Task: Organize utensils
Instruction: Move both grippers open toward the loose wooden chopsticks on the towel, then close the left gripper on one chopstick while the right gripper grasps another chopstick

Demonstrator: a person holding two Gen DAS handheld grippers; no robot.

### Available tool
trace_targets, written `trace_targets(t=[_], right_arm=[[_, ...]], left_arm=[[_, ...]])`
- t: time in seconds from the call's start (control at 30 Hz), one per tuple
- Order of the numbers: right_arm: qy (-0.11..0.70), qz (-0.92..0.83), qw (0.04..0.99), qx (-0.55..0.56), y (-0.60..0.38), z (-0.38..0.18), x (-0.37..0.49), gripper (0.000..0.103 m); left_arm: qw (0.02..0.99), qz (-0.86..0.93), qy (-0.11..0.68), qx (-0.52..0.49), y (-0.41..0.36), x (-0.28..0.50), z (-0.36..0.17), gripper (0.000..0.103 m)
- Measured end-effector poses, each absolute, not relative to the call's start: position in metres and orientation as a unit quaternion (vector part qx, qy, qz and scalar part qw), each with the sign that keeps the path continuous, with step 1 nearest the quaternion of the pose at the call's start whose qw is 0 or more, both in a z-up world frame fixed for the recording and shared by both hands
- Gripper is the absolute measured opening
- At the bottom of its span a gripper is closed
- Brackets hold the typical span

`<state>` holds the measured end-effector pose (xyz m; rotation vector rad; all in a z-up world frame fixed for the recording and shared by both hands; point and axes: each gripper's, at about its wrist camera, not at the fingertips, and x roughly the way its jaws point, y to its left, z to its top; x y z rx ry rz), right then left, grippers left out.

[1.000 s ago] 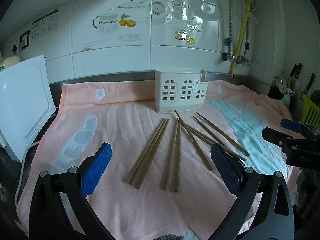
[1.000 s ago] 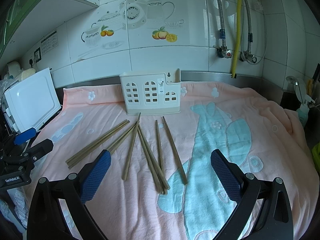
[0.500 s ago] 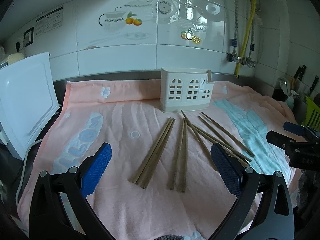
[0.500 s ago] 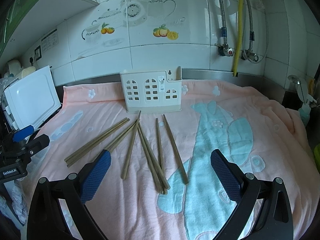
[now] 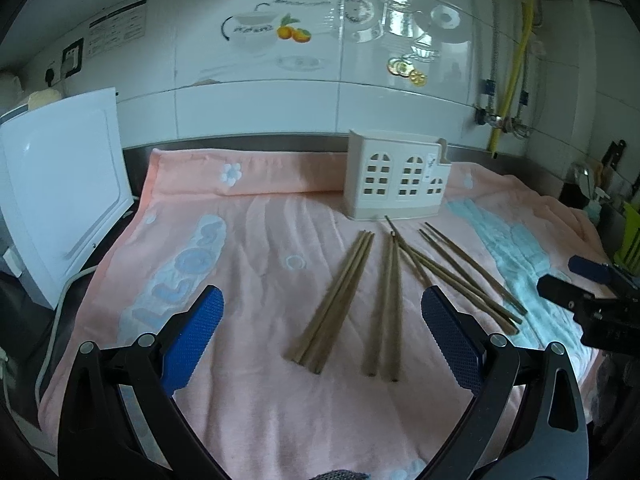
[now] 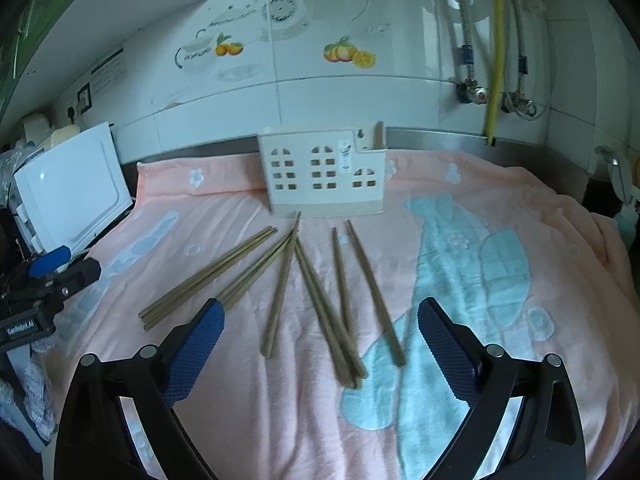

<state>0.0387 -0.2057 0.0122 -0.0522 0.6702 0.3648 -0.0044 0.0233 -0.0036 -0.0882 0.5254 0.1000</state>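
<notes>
Several wooden chopsticks point(image 5: 340, 296) lie fanned out on a pink towel point(image 5: 240, 240), in front of a cream utensil holder point(image 5: 396, 180) with window cut-outs. My left gripper point(image 5: 320, 300) hovers open just short of the near ends of the chopsticks, with nothing between its blue pads. In the right wrist view the same chopsticks point(image 6: 280, 288) and holder point(image 6: 324, 176) show. My right gripper point(image 6: 320, 306) hangs over the chopsticks' near ends; its jaws are closing but still wide, and the pads touch nothing. Each gripper shows at the edge of the other's view.
A white appliance point(image 5: 60, 184) stands at the left edge of the towel, with a cable beside it. Tiled wall and steel backsplash run behind the holder. A yellow pipe and taps point(image 6: 494, 60) are at the back right. Knives and a green rack sit far right.
The left gripper has shifted a little leftward, so the holder and chopsticks sit further right in its view. The right gripper's fingers have drawn in very slightly.
</notes>
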Motion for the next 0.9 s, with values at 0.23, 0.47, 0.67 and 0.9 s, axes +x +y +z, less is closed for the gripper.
trace_targets(t=[0.23, 0.47, 0.67, 0.9], right_arm=[[0.355, 0.195, 0.914, -0.035, -0.185, -0.007, 0.046, 0.075], [0.399, 0.208, 0.892, -0.035, -0.165, -0.025, 0.060, 0.062], [0.425, 0.216, 0.878, -0.030, -0.151, -0.041, 0.076, 0.043], [0.451, 0.211, 0.867, -0.021, -0.143, -0.060, 0.093, 0.026]], left_arm=[[0.961, 0.063, 0.264, -0.043, 0.039, -0.005, -0.008, 0.097], [0.957, 0.068, 0.277, -0.058, 0.055, -0.002, -0.019, 0.091], [0.953, 0.062, 0.290, -0.066, 0.064, 0.003, -0.029, 0.076], [0.946, 0.044, 0.311, -0.076, 0.072, 0.011, -0.042, 0.060]])
